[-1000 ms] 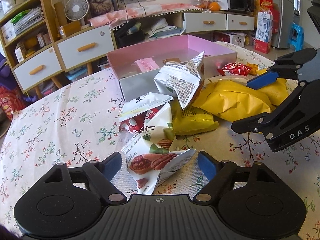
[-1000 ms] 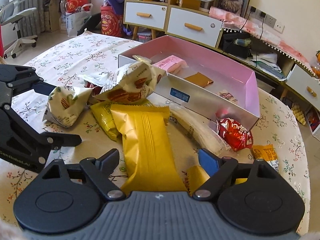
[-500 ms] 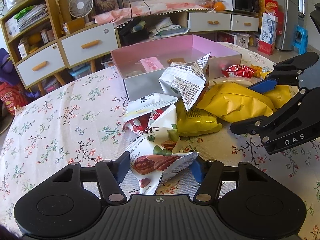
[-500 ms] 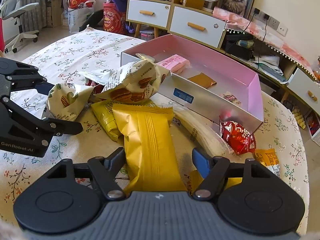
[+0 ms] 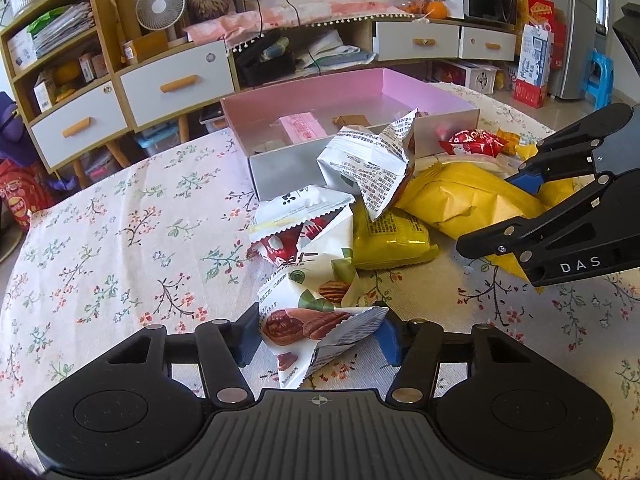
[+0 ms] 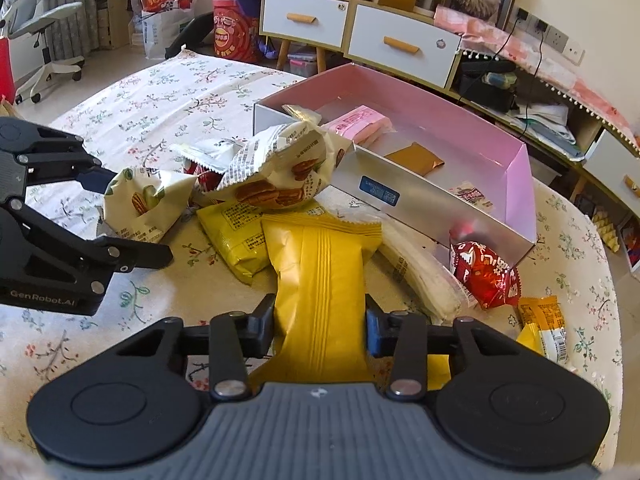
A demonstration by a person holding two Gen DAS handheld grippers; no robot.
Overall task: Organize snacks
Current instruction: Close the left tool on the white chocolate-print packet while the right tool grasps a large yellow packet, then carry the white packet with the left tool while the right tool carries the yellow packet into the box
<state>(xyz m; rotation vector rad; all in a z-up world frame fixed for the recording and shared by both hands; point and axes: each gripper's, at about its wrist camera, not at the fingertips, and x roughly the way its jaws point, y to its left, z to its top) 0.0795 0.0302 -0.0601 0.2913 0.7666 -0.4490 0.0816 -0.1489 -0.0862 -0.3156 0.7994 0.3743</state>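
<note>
Now your left gripper (image 5: 316, 338) pinches the crinkled white pecan-print snack packet (image 5: 310, 312) at the near end of the heap. Your right gripper (image 6: 320, 326) clamps the long yellow foil wrapper (image 6: 320, 276), lying on the floral tablecloth (image 5: 120, 240) near the open pink-lined cardboard box (image 6: 516, 184).
</note>
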